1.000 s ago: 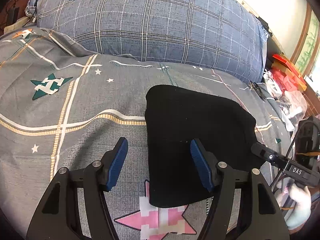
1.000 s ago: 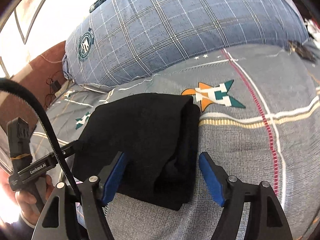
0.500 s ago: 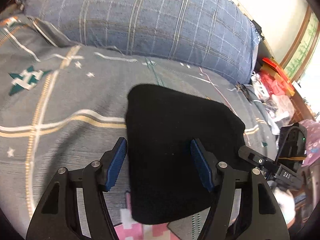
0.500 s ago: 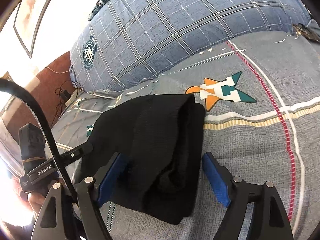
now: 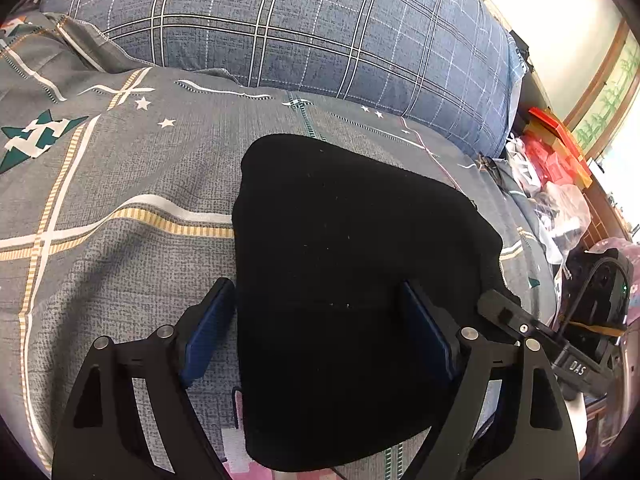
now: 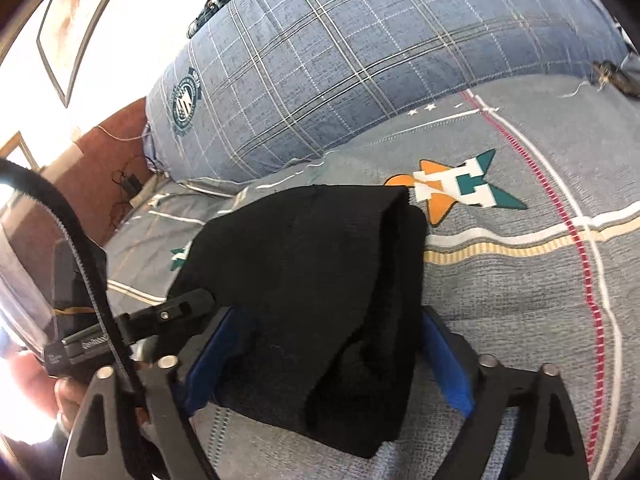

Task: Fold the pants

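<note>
Pants (image 5: 352,280) lie folded on the bed (image 5: 120,264), below the pillow (image 5: 300,32). Your L gripper (image 5: 320,328) and R gripper (image 6: 320,356) both sit spread wide, straddling the stack, gripping nothing.

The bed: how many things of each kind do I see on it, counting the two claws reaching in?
Black folded pants: 1
Blue plaid pillow: 1
Grey patterned bedspread: 1
Claws: 2, the left claw and the right claw, both open around the pants
Total: 5
</note>
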### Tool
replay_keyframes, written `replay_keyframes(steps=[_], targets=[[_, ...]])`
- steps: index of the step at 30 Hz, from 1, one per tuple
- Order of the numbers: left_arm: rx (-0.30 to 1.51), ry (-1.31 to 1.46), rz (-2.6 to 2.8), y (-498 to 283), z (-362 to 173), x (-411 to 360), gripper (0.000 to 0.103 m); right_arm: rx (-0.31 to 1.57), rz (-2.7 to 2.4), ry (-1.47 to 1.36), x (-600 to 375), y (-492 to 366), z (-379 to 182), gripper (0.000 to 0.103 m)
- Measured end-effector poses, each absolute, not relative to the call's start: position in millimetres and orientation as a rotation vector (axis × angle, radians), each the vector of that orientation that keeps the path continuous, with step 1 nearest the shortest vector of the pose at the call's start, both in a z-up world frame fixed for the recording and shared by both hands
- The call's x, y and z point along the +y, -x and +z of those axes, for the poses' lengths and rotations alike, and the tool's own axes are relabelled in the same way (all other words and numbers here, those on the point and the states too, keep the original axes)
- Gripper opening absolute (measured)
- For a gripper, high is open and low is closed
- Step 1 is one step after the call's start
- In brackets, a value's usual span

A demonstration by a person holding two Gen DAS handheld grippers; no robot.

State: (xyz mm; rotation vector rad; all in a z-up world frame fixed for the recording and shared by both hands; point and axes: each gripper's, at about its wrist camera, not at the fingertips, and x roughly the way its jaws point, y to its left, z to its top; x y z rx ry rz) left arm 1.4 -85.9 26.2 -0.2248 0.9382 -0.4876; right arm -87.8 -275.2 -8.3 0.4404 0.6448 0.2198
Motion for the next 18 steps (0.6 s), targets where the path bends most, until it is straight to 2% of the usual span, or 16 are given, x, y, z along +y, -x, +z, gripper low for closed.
replay_keyframes(steps=[2, 4, 6, 11, 18], targets=[[0.942, 0.215, -0.494, -2.0, 25.9, -87.0, 0.084, 0.641, 0.213, -0.432, -275.3, 88.5, -8.4, 0.076], [0.947, 0.195, -0.505, -1.7, 26.6, -90.8, 0.084, 0.637, 0.212, -0.424, -276.3, 89.5, -7.8, 0.069], [0.931, 0.174, -0.498, 2.1, 29.0, -94.7, 0.079, 0.628, 0.212, -0.415, -276.0, 90.7, -6.0, 0.064], [0.875, 0.165, -0.504, 13.4, 46.4, -91.3, 0.049, 0.593, 0.196, -0.382, -271.3, 95.5, 3.7, 0.056], [0.843, 0.186, -0.525, 21.9, 64.6, -82.5, 0.048, 0.579, 0.199, -0.35, -262.5, 100.8, 18.2, 0.054]])
